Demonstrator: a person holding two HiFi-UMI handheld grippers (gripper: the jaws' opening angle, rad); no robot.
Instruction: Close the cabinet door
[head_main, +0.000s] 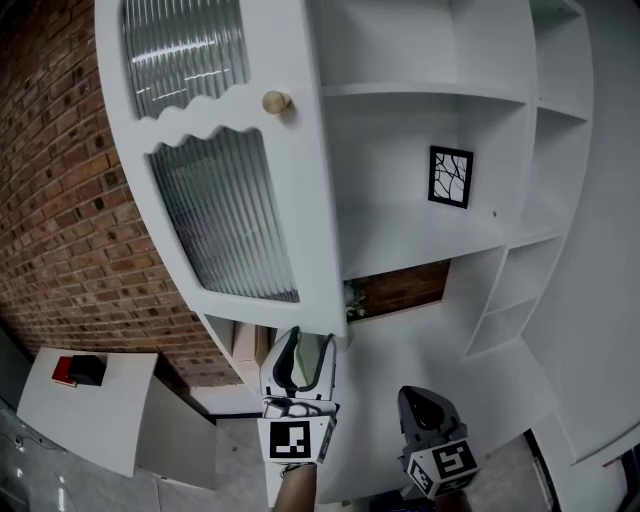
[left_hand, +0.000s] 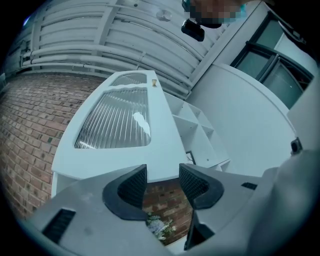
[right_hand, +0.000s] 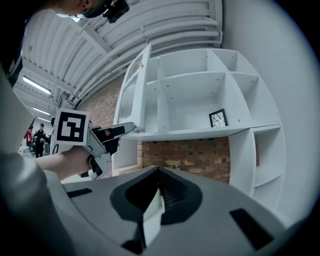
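Straight to the cabinet door (head_main: 305, 200), upper left of the head view: swung wide open off the white shelving (head_main: 420, 230), ribbed glass in two panels, round wooden knob (head_main: 277, 101) high on the frame. Not shut yet.

Down at bottom centre, the left tongs (head_main: 303, 356): released, parted, pointing up at the door's lower corner. Switching to the left gripper view, same left tongs (left_hand: 163, 175) spread apart, bottom edge of the cabinet door (left_hand: 162, 135) lined up right across the gap, just past the tips. Touching or just short of it? Cannot tell from here. Nothing clamped between the pads (left_hand: 134, 186). Below the gap, brick wall (left_hand: 165, 197) and a small clump of pale flowers (left_hand: 157, 227).

Over to the right tongs (head_main: 428, 402), right of centre at the bottom of the head view, well below the shelves. In the right gripper view, those right tongs (right_hand: 159, 172) clenched tight, pads pressed together, gripping nothing. Same view, left of frame: the left tongs (right_hand: 126, 128) in a hand (right_hand: 75, 160), tips up at the foot of the cabinet door (right_hand: 141, 85), marker cube (right_hand: 70, 126) facing the lens.

Also on show: a small black-framed picture (head_main: 450, 177) standing on the middle shelf, right of centre, and a white desk (head_main: 100, 420) at lower left with a red and black item (head_main: 80, 370) on top.
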